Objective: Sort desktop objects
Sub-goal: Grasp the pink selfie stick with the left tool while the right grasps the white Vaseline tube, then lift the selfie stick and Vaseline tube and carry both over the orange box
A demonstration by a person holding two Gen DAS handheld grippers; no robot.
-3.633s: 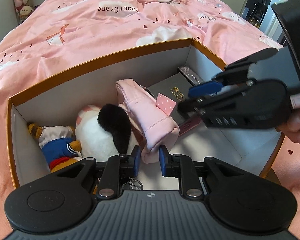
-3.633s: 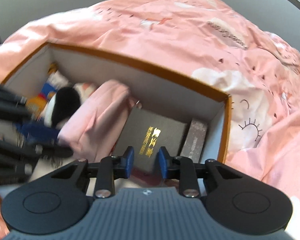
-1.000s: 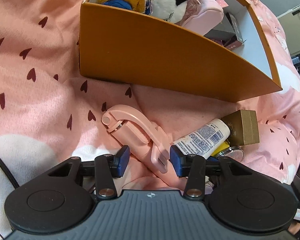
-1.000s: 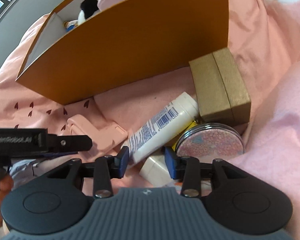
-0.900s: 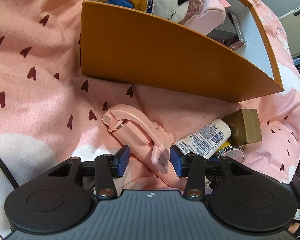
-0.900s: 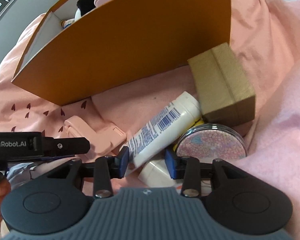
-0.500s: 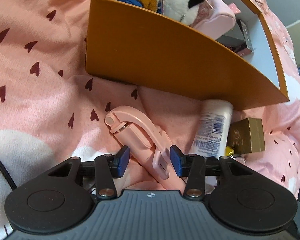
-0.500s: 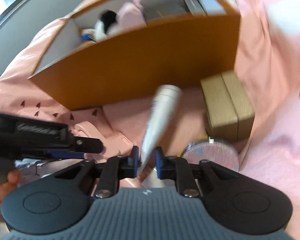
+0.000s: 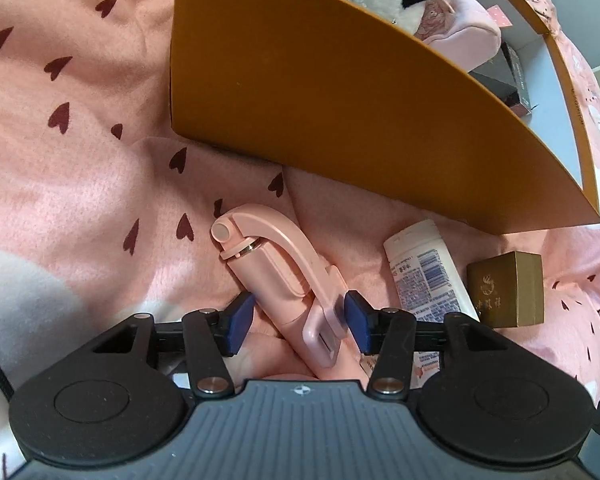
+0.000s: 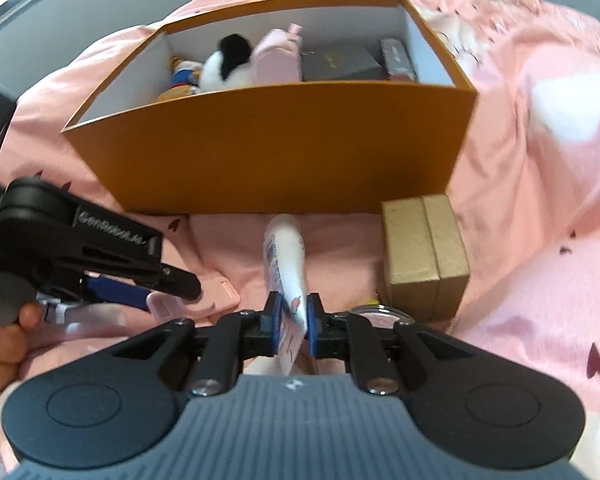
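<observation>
An orange box stands on the pink bedspread and holds plush toys, a pink pouch and dark boxes. A pink selfie stick lies in front of it. My left gripper is open with its blue pads on either side of the stick's lower end. My right gripper is shut on the flat end of a white tube, which points at the box; the tube also shows in the left wrist view. The left gripper appears in the right wrist view.
A gold box sits right of the tube. A round pink tin lies partly hidden behind my right gripper. The bedspread surrounds everything.
My right gripper closed on the white tube and swung it to point at the box. My left gripper moved down so its pads flank the selfie stick.
</observation>
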